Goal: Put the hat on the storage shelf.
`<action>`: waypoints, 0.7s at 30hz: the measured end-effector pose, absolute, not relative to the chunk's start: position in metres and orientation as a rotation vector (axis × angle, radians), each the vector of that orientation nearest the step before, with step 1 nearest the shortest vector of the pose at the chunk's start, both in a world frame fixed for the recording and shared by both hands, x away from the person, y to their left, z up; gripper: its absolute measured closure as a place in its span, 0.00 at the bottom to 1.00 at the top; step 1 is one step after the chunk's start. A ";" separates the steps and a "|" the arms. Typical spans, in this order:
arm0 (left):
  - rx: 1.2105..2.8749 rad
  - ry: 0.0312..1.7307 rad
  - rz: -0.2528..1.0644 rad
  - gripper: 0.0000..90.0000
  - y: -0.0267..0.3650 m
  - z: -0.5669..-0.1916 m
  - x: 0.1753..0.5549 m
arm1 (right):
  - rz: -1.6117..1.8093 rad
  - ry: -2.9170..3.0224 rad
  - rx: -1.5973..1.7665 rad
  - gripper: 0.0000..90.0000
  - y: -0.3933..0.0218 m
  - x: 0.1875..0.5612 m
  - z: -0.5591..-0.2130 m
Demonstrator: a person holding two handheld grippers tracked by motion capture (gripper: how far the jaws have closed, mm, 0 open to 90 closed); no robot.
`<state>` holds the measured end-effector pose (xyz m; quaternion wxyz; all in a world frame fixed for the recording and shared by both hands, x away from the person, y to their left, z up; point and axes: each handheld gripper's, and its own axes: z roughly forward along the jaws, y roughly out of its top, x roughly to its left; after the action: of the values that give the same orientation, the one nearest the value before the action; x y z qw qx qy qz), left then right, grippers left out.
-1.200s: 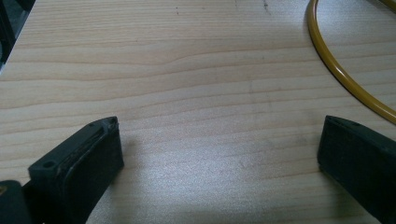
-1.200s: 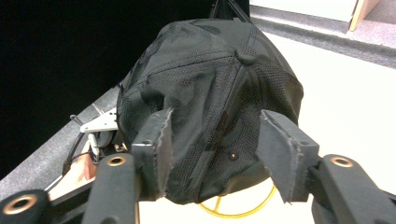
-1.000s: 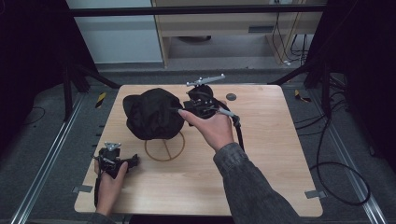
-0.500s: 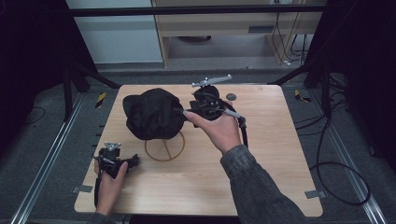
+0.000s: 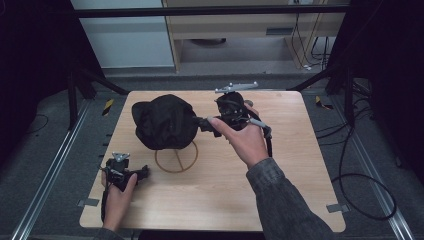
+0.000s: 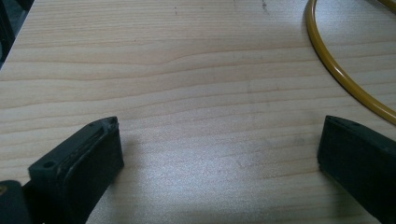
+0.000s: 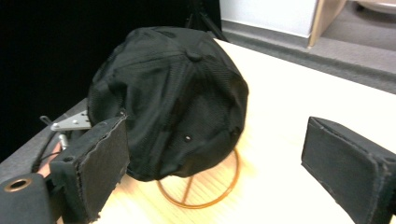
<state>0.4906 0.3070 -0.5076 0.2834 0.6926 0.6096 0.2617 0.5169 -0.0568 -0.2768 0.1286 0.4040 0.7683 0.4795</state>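
A black cap point(image 5: 165, 122) point(image 7: 177, 93) sits on a stand with a gold ring base point(image 5: 176, 159) point(image 7: 198, 204) point(image 6: 341, 74), left of the table's middle. My right gripper point(image 5: 201, 123) point(image 7: 217, 123) is level, right of the cap and pointing at it. Its jaws have just been opening and stand wide apart. The cap is just ahead of them and neither pad presses on it. At the front left, my left gripper point(image 5: 144, 171) point(image 6: 219, 123) rests low over the wood, open, with bare tabletop between its pads.
The wooden table point(image 5: 300, 150) has bare room on its right half and along the front. Metal rails run on the floor at both sides, and a cable loops on the floor at the right. A cabinet stands behind the table.
My right gripper has drawn back a little to the right, away from the cap's side. The left hand and the cap have stayed put.
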 end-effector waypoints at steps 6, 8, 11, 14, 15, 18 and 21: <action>1.850 1.633 0.701 0.00 0.307 -0.508 0.491 | 1.330 2.229 1.161 0.08 -0.073 0.512 -0.286; 1.849 1.633 0.701 0.00 0.307 -0.508 0.491 | 1.309 2.211 1.165 0.12 -0.079 0.509 -0.289; 1.853 1.632 0.701 0.00 0.307 -0.508 0.491 | 1.293 2.200 1.154 0.15 -0.087 0.503 -0.295; 1.853 1.632 0.701 0.00 0.307 -0.508 0.491 | 1.282 2.194 1.130 0.15 -0.095 0.497 -0.302; 1.856 1.632 0.701 0.00 0.307 -0.508 0.491 | 1.275 2.193 1.122 0.15 -0.097 0.495 -0.305; 1.852 1.634 0.703 0.00 0.307 -0.508 0.492 | 1.266 2.195 1.095 0.15 -0.105 0.490 -0.313; 1.852 1.632 0.702 0.00 0.307 -0.508 0.492 | 1.252 2.193 1.073 0.14 -0.114 0.484 -0.323</action>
<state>0.4922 0.3070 -0.5077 0.2838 0.6920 0.6098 0.2623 0.4841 -0.1138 -0.3228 0.1975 0.3835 0.7834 0.4474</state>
